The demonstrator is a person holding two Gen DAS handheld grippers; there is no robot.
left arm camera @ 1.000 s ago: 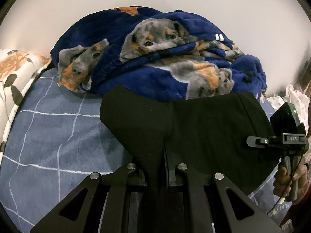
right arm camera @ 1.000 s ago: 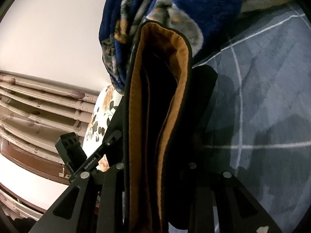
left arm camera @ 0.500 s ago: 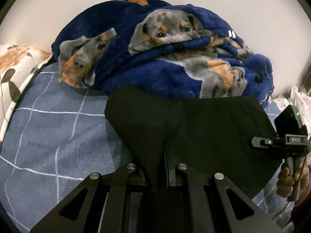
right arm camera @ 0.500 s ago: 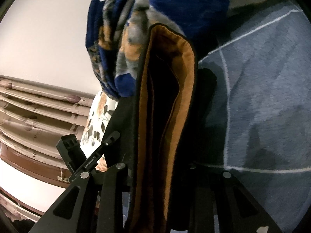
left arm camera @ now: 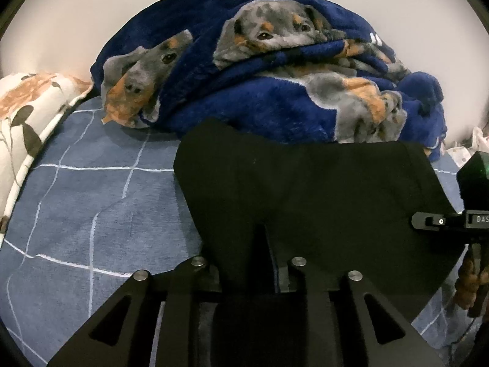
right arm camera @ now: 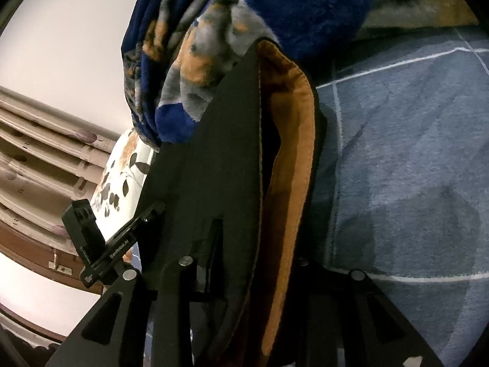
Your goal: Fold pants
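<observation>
Black pants [left arm camera: 305, 189] with an orange lining [right arm camera: 293, 183] hang as a folded panel between both tools, low over the blue checked bedsheet [left arm camera: 76, 198]. The cloth covers the tips of my left gripper [left arm camera: 259, 238]. Its jaws are opening, a narrow slot shows between them, and the pants edge still lies there. My right gripper [right arm camera: 244, 235] is shut on the other end of the pants [right arm camera: 214, 168], with the layered edge standing upright between its fingers. In the left wrist view a hand [left arm camera: 467, 281] holds the right tool's housing [left arm camera: 472, 183] at the far right.
A bunched dark blue dog-print blanket [left arm camera: 275, 76] lies just behind the pants, against a pale wall. A floral pillow [left arm camera: 21, 116] sits at the left edge of the bed. In the right wrist view a wooden headboard [right arm camera: 36, 168] stands beyond the pillow [right arm camera: 122, 177].
My left gripper sank toward the bed with the pants, and its jaws parted slightly. The right gripper rolled a little, so more of the pants' black outer face shows.
</observation>
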